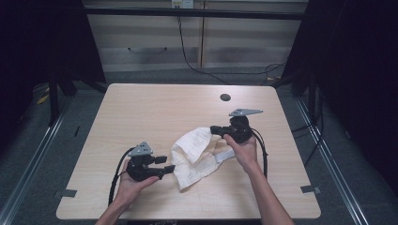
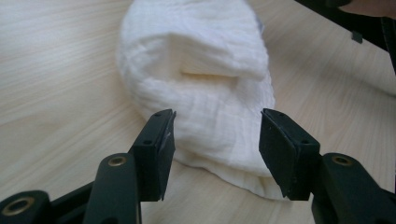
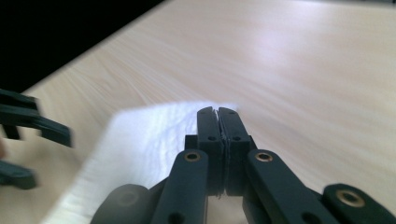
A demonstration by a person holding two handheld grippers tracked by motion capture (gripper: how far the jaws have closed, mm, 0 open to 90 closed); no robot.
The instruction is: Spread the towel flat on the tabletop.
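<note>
So I'm working this white cloth [image 1: 195, 157] with 2 grippers, and it's sitting a bit right of the middle of the table [image 1: 141, 108], on the near half.

Nearest to me, my left gripper [image 1: 170, 168] is hovering at the cloth's near-left edge with its jaws spread wide and nothing between them yet. In the left gripper view the cloth [image 2: 205, 88] is lying right past the 2 pads [image 2: 161, 149], all bunched and layered, one fold flopping over another. The bottom hem is just about between the jaws, so I'm guessing a pinch there is the obvious next thing.

A bit farther out, my right gripper [image 1: 215, 129] is clamped tight on the cloth's far corner. In the right gripper view the jaws are pressing together with a thin edge of cloth [image 3: 154, 135] caught in them, and that corner is looking lifted off the table.

Progress-wise I'd say it's early. 1 corner is grabbed, the rest is a rumpled heap, not flat and not folded neatly. What's left: getting the left gripper onto an edge, then pulling it out straight.

Beyond that, there's just a small dark hole [image 1: 225, 97] in the table near the far edge.
</note>
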